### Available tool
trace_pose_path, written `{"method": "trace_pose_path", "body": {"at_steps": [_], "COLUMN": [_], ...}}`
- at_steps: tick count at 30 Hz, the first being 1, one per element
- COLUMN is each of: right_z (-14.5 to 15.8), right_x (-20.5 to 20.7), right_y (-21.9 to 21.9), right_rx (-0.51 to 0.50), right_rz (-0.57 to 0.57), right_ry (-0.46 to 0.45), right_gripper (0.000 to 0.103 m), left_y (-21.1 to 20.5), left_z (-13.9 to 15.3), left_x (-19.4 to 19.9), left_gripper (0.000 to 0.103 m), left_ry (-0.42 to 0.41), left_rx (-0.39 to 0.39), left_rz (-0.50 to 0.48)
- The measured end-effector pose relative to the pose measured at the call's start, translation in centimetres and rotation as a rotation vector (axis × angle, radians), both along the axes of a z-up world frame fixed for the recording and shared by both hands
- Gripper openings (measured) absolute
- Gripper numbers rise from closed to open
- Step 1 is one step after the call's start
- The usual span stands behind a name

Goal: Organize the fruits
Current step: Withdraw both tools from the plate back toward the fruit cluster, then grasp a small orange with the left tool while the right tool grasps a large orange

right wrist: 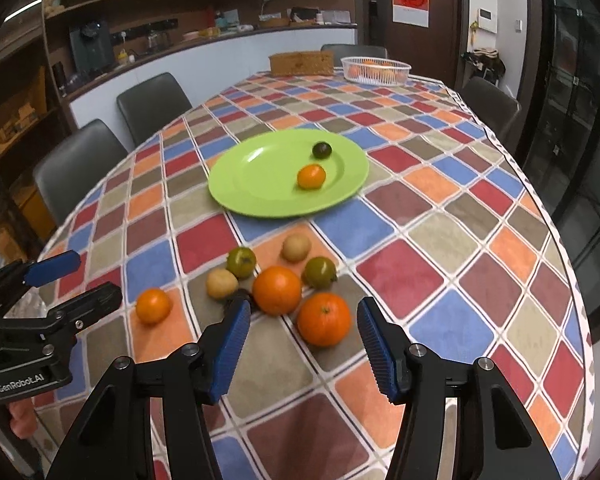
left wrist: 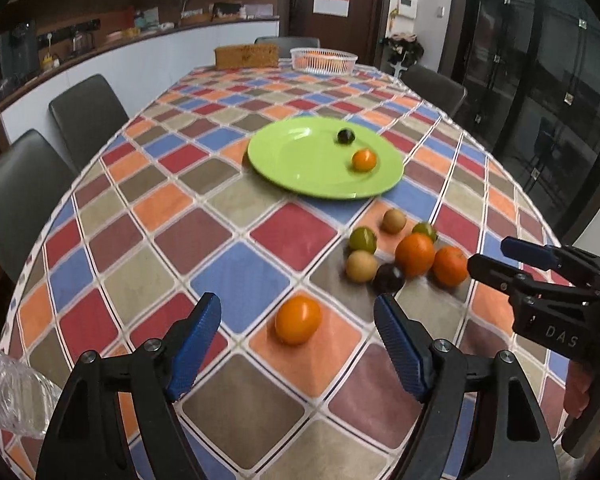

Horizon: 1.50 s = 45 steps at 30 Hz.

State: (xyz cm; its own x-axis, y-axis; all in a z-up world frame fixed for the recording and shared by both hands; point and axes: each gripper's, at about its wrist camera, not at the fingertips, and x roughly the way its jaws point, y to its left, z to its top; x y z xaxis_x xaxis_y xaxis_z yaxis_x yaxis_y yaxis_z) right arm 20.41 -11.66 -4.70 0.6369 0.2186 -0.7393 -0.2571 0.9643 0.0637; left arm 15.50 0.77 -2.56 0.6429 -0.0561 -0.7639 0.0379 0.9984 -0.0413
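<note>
Bench [left wrist: 228,224] carries the green plate [left wrist: 284,160], two fruits already on it. Fruit cluster [right wrist: 278,280] sits just short of the plate. Left tool [left wrist: 298,346] is released, nothing between the pads; the lone orange [left wrist: 298,320] lies dead ahead, centred in its gap, apart from the cluster. Right tool [right wrist: 302,350] is released too, with the nearest cluster orange [right wrist: 324,319] ahead of it. Each tool is lined up on its own fruit.

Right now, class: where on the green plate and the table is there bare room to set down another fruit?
The green plate's left half is bare; the dark fruit and small orange sit on its right. Cloth left of the plate is free. The fruit cluster nearer the tools is crowded.
</note>
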Motion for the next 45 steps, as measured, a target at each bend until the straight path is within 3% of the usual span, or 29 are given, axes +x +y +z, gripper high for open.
{"method": "trace_pose_path", "body": {"at_steps": [9, 19, 24, 35, 45], "right_z": [-2.5, -4.0, -4.3, -5.0, -5.2], "right_x": [0.4, 1.6, 2.2, 3.4, 3.5], "right_y": [-0.2, -0.2, -0.3, 0.0, 0.1], "right_rx": [-0.013, -0.032, -0.032, -0.026, -0.016], "right_rz": [-0.024, -0.031, -0.032, -0.022, -0.017], "right_ry": [0.065, 0.09, 0.094, 0.113, 0.118], "right_gripper": [0.057, 0.057, 0.056, 0.049, 0.042], "left_y": [0.1, -0.2, -0.3, -0.3, -0.4], "left_z": [-2.8, -4.1, -4.5, -5.1, -5.2], "left_x": [0.7, 2.2, 2.9, 3.8, 3.7], "left_gripper": [0.078, 0.077, 0.069, 0.037, 0.034], "left_ry": [0.076, 0.103, 0.113, 0.149, 0.148], "left_rx": [0.011, 0.025, 0.019, -0.028, -0.032], "left_rz": [0.01, 0.008, 0.002, -0.015, -0.024]}}
